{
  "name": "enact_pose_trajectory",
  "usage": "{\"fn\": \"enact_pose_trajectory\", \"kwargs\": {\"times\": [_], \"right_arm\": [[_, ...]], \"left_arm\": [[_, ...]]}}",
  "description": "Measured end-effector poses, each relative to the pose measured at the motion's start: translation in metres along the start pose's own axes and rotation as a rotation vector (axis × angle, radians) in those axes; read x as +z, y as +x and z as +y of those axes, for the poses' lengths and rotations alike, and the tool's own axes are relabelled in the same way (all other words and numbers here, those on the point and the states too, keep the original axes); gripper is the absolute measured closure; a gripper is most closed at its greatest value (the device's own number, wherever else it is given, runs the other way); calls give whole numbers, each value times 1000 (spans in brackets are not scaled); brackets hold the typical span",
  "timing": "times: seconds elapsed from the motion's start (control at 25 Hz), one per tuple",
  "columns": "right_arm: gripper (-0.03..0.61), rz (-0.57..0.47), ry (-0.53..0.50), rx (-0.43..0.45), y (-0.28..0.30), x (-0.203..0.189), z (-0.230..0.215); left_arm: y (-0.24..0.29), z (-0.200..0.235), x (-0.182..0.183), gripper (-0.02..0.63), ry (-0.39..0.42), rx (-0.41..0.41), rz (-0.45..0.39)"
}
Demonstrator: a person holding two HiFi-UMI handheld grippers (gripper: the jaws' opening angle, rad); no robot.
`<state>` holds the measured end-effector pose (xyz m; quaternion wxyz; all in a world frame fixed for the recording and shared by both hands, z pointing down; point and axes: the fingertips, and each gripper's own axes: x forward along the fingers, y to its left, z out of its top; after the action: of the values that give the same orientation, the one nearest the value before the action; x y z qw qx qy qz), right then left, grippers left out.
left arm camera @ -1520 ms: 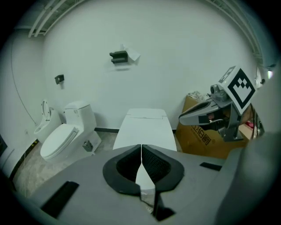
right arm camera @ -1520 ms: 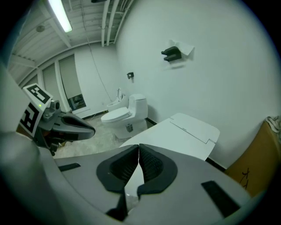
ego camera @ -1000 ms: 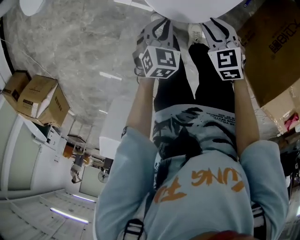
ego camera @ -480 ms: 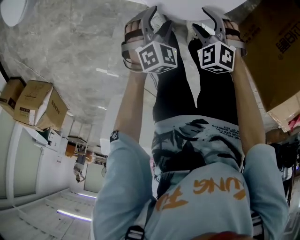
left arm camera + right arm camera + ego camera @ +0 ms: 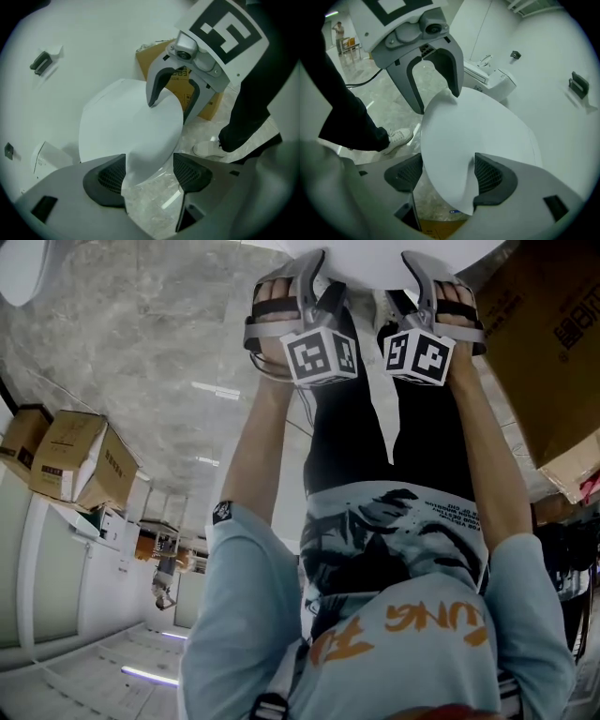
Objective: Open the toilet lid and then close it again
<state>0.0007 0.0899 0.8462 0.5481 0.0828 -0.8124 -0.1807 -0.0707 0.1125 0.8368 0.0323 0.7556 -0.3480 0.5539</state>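
The white toilet lid (image 5: 394, 251) lies down, filling the middle of both gripper views (image 5: 126, 126) (image 5: 483, 126). My left gripper (image 5: 149, 171) straddles the lid's front rim, jaws wide, pads not pressing on it. My right gripper (image 5: 449, 174) straddles the rim beside it, its jaws opening with the lid's edge between them. In the head view the left gripper (image 5: 314, 276) and the right gripper (image 5: 414, 276) sit side by side at the lid's edge. Each gripper view shows the other gripper: the right gripper (image 5: 174, 96) and the left gripper (image 5: 436, 77).
Cardboard boxes (image 5: 70, 451) stand on the marble floor, with another box (image 5: 208, 101) next to the toilet. The person's white shoe (image 5: 206, 149) (image 5: 398, 137) is close to the bowl. A second white fixture (image 5: 490, 77) stands along the wall. A dark wall fitting (image 5: 41, 61) is behind.
Both grippers have rolled and sunk with the lid's edge. Their jaws, closed on the rim before, now stand spread around it.
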Motion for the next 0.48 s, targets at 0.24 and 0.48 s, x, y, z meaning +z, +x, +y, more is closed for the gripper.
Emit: {"fn": "enact_pose_trajectory", "kwargs": {"times": [0.24, 0.48], "right_arm": [[215, 43, -23, 48, 0, 2, -3], [258, 44, 53, 31, -22, 8, -8]], "left_arm": [[4, 0, 1, 295, 58, -9, -14], [-10, 5, 8, 288, 173, 20, -33]]}}
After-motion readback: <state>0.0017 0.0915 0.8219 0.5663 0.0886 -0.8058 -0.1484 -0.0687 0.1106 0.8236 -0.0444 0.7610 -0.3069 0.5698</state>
